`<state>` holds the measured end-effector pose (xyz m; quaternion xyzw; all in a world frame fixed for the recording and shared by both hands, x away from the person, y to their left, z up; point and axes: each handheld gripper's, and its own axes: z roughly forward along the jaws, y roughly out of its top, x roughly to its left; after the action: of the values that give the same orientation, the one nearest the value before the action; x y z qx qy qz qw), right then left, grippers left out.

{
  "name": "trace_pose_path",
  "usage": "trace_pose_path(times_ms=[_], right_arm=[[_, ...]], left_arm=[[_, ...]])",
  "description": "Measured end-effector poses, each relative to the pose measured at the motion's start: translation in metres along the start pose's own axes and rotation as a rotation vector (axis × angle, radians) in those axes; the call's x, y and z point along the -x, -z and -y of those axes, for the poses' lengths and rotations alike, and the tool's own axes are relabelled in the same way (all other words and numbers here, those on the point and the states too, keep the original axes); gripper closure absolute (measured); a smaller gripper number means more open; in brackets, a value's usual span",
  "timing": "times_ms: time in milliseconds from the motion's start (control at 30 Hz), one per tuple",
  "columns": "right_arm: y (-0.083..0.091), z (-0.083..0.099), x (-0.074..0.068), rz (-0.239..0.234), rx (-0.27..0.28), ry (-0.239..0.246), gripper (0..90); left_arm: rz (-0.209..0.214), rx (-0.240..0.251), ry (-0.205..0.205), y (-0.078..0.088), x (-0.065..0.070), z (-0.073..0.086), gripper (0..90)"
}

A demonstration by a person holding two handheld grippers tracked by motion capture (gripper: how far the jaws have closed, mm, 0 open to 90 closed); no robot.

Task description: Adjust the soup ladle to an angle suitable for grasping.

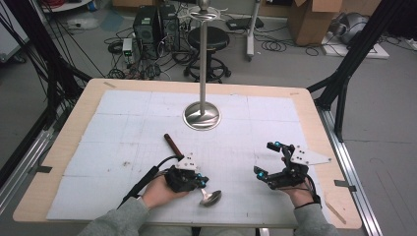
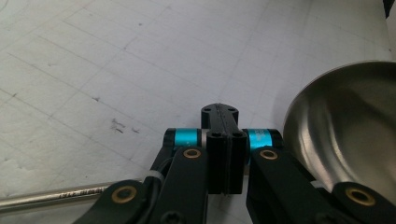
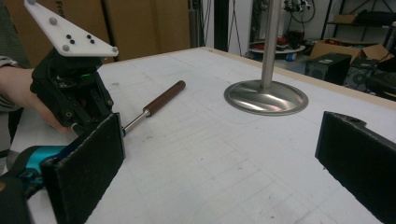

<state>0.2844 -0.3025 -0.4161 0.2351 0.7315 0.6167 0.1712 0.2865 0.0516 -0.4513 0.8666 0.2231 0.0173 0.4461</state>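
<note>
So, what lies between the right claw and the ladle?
Nothing: in the high view, bare white mat separates the open right claw from the ladle, which the left claw holds.

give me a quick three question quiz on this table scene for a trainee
1. True or false: the right hand-held gripper has its jaws open.
2. What stands upright on the far half of the table? A) a metal stand with a round base; B) a cardboard box; C) a mug.
3. Which end of the ladle lies nearer the person, the bowl or the brown handle?

Key: 1 true. 2 A. 3 the bowl; the handle points away, towards the stand.
</note>
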Motion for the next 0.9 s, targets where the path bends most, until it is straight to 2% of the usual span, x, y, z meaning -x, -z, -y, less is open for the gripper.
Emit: trace_pose_path(times_ms=[167,200,367,500,567,700,900], right_arm=[[0.0,0.0,0.0,0.0,0.0,0.001,0.4],[0.0,0.0,0.0,0.0,0.0,0.001,0.4],[0.0,0.0,0.0,-0.001,-0.001,-0.003,0.3],[-0.001,0.001,0.0,-0.008,-0.011,-0.014,0.4],[-0.001,0.001,0.0,-0.008,-0.018,-0.01,0.4],[-0.001,0.001,-0.001,-0.008,-0.014,-0.014,0.4],[-0.001,0.001,-0.001,-0.008,-0.014,-0.006,0.4]], left_arm=[[0.01,-0.011,0.012,0.0,0.0,0.0,89.8],[0.014,-0.014,0.002,0.0,0.001,0.0,89.8],[0.021,-0.009,0.007,0.0,0.003,0.0,89.8],[0.024,-0.019,-0.019,0.0,0.005,0.001,89.8],[0.027,-0.015,-0.015,0.0,0.007,0.001,89.8],[0.039,-0.028,-0.047,0.002,0.01,0.002,89.9],[0.044,-0.043,-0.06,0.005,0.011,0.002,89.8]])
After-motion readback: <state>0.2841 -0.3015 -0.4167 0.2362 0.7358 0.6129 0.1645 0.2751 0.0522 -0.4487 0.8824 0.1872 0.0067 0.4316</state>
